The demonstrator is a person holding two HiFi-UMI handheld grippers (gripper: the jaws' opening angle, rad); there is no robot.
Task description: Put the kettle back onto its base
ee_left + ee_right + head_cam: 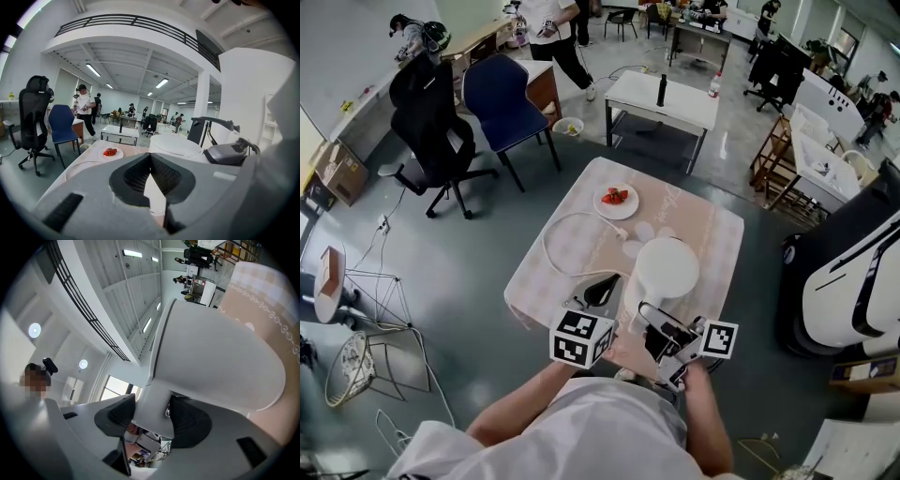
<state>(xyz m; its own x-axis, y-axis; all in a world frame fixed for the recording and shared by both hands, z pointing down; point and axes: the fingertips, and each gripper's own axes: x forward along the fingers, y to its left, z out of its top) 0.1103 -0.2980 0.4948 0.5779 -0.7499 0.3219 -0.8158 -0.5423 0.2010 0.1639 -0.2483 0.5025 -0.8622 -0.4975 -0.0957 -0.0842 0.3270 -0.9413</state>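
The right gripper (149,417) clamps the kettle (220,357) by its handle, the body just beyond the jaws. The left gripper (150,157) is closed on nothing, near the base (601,292).

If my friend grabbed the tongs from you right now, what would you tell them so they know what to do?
Left tongs: shut, nothing between them, low beside the kettle.
Right tongs: shut on the kettle's handle.
The kettle is upright over the near part of the table. A white cord loops across the cloth toward it. The base itself is not in clear view, so I cannot tell whether the kettle sits on it.
Done: kettle gripped.
Left: probably check under the kettle for the base, seat the kettle on it, then open the right tongs.
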